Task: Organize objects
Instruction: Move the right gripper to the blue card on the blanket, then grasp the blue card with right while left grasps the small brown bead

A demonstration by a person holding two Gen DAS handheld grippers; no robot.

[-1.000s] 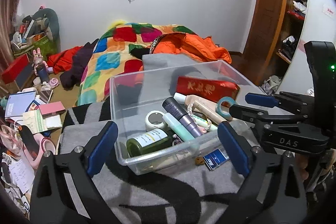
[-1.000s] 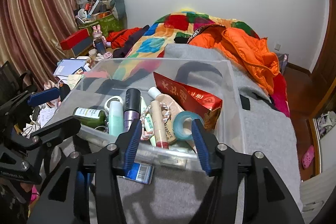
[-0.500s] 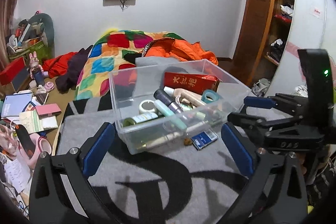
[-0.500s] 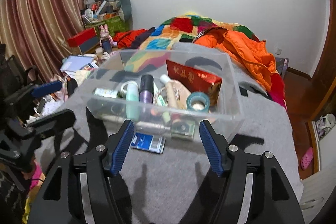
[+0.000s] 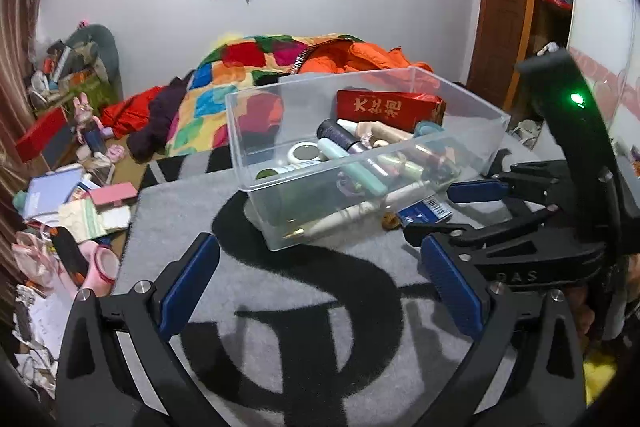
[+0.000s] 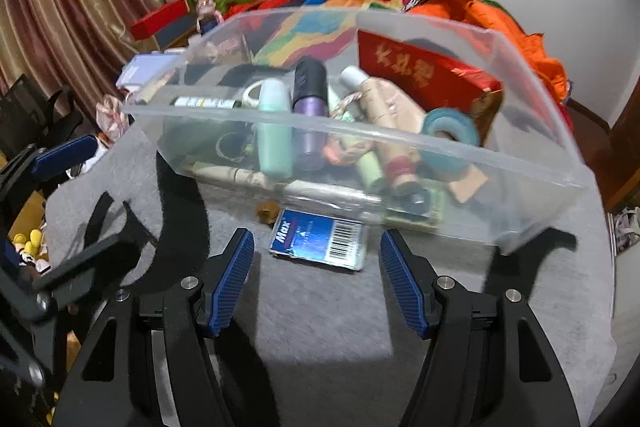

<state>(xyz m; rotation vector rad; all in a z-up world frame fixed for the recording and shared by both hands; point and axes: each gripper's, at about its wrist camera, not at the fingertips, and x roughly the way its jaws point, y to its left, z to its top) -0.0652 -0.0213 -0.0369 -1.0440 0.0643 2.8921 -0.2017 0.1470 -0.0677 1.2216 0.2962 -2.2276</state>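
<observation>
A clear plastic box point(image 6: 400, 143) stands on the grey blanket point(image 6: 320, 327) and holds several tubes and bottles, a red packet point(image 6: 420, 75) and a teal tape roll point(image 6: 450, 131). A blue "Max" packet point(image 6: 320, 239) lies flat on the blanket against the box's near wall. My right gripper point(image 6: 318, 283) is open just short of this packet, one finger off each side, with nothing held. From the left wrist view the same box point(image 5: 280, 131) sits ahead, the packet point(image 5: 426, 213) at its right corner. My left gripper point(image 5: 320, 285) is open and empty over the blanket, short of the box.
A small brown lump point(image 6: 267, 213) lies beside the packet. Behind the box is a bed with a patchwork quilt point(image 5: 240, 67) and an orange jacket point(image 5: 360, 55). Books, papers and toys point(image 5: 72, 195) litter the floor left. A wooden wardrobe point(image 5: 504, 7) stands at the right.
The right gripper's jaws have spread wider and it has dipped down toward the blue packet. The left gripper has drawn back, so the box looks farther away.
</observation>
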